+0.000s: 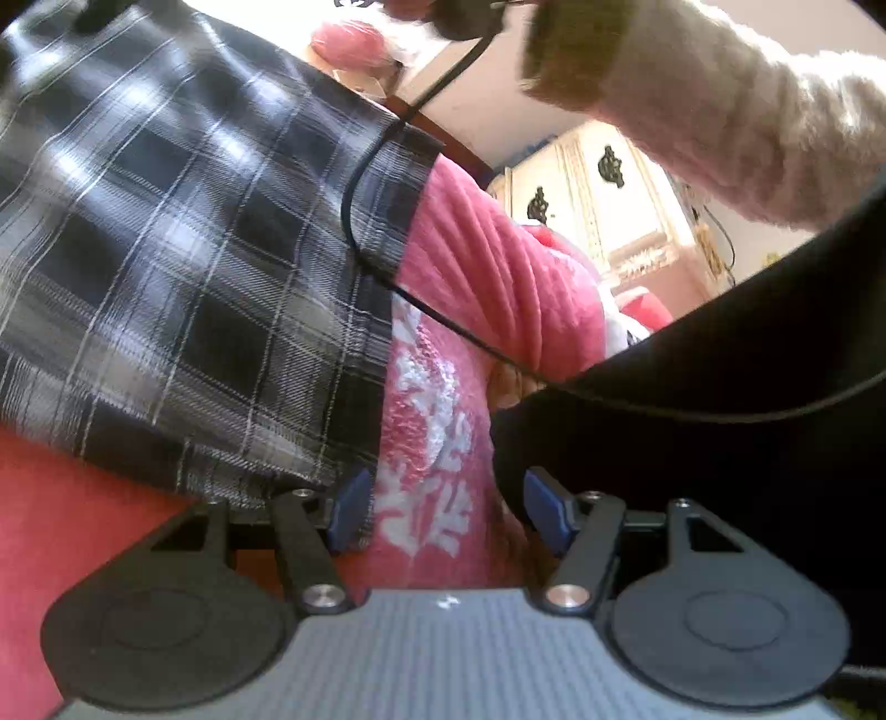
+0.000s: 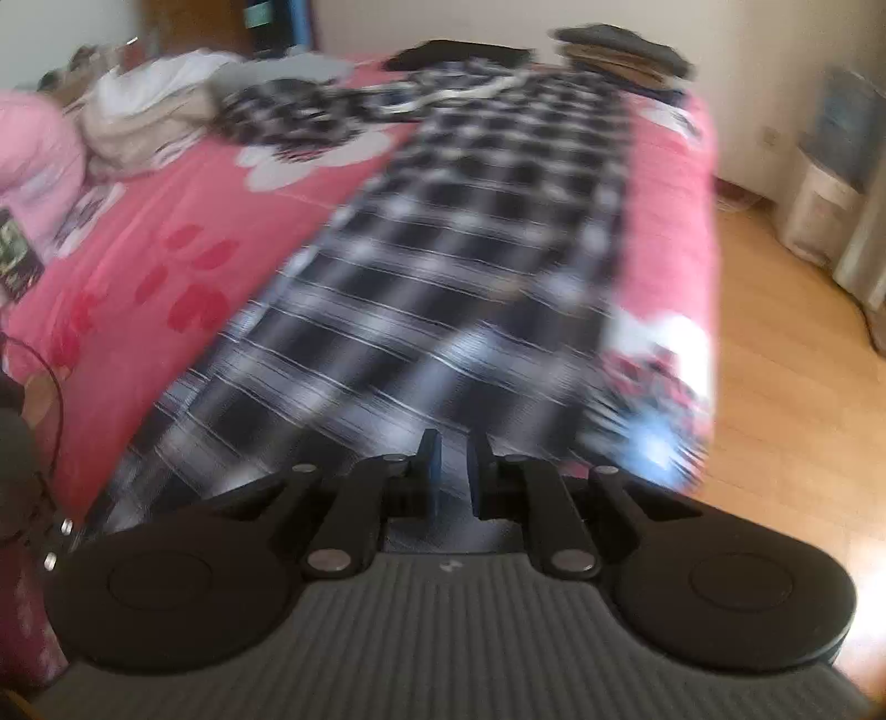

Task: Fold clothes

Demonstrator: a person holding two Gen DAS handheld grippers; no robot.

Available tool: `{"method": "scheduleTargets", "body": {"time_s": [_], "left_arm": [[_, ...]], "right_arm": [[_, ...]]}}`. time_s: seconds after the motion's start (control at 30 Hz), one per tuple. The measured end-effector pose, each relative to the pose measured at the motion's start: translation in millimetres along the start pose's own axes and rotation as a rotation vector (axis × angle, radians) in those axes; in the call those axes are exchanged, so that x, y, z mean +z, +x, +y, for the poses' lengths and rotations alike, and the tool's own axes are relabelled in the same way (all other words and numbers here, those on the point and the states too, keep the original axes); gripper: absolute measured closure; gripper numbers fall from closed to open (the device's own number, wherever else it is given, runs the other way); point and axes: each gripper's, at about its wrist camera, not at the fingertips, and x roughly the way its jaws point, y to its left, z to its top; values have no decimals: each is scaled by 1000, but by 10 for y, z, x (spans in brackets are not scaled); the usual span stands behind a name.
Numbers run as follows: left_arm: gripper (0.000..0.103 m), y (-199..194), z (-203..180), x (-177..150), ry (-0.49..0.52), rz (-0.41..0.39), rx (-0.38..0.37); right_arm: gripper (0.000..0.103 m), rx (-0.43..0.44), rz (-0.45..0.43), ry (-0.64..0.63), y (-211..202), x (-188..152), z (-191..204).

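Observation:
A black-and-white plaid shirt [image 2: 459, 266] lies stretched lengthwise along the pink bed [image 2: 183, 221], blurred by motion. Its near hem runs up to my right gripper [image 2: 453, 476], whose pads stand almost together with the cloth's edge pinched between them. In the left wrist view the same plaid shirt [image 1: 166, 249] fills the left half, and its edge hangs just beside the left pad. My left gripper [image 1: 447, 512] is open wide, with only pink, white-patterned bedding [image 1: 432, 443] showing behind the gap. A fluffy cream sleeve [image 1: 747, 127] reaches across the top right.
A thin black cable [image 1: 354, 221] loops over the shirt. A dark bulk [image 1: 747, 387] fills the right of the left wrist view. Piled clothes [image 2: 620, 50] sit at the bed's far end, pale bundles [image 2: 149, 111] at its left. Wooden floor [image 2: 786, 360] lies right of the bed.

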Motion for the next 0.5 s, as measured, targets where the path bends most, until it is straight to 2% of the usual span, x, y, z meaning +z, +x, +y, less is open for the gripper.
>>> {"method": "scheduleTargets", "body": {"time_s": [0.1, 0.23, 0.4, 0.43, 0.5], "left_arm": [[40, 18, -48, -7, 0, -9, 12], [40, 1, -29, -49, -25, -25, 6], [40, -46, -17, -37, -9, 0, -2], [40, -74, -33, -32, 3, 7, 1], [40, -186, -96, -28, 65, 1, 12]], "right_arm": [[94, 13, 44, -23, 80, -242, 71], [94, 35, 118, 138, -400, -751, -94], [92, -92, 227, 137, -875, -1029, 8], [92, -104, 226, 138, -949, -1047, 41], [92, -82, 153, 144, -1028, -963, 147]]}}
